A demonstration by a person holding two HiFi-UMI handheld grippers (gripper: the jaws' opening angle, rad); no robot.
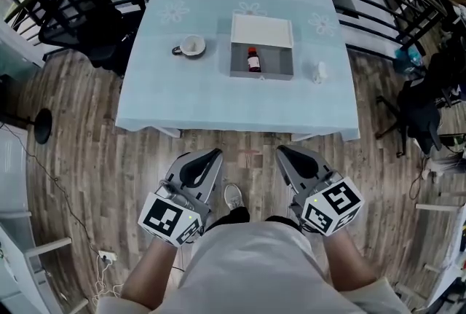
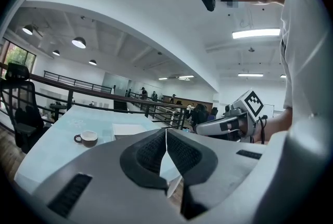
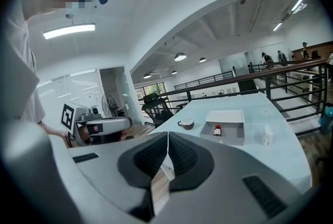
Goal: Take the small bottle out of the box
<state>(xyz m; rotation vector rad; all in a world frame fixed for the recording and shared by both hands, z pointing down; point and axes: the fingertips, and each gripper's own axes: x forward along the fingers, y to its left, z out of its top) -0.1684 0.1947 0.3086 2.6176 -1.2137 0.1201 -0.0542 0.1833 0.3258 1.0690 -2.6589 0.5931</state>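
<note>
Standing upright in the grey box, left of its middle, the small bottle with a red cap has its long axis vertical. It lies straight up-frame from both grippers in the head view. The box sits at the centre of the bench, with its white lid raised on the far side, so the top and near side appear open to approach. The left gripper and right gripper are low in the frame, close to the person's body and well apart from the bench. Each has its fingers pressed together with nothing between them. The bottle falls between the two lines of reach; judged from this, the right gripper is marginally nearer. The right gripper view also shows the bottle to the upper right of the fingertips. The left gripper view shows the cup and the lid, but not the bottle. The bottle's label is too small to read, and a small white item right of the box cannot be identified.
</note>
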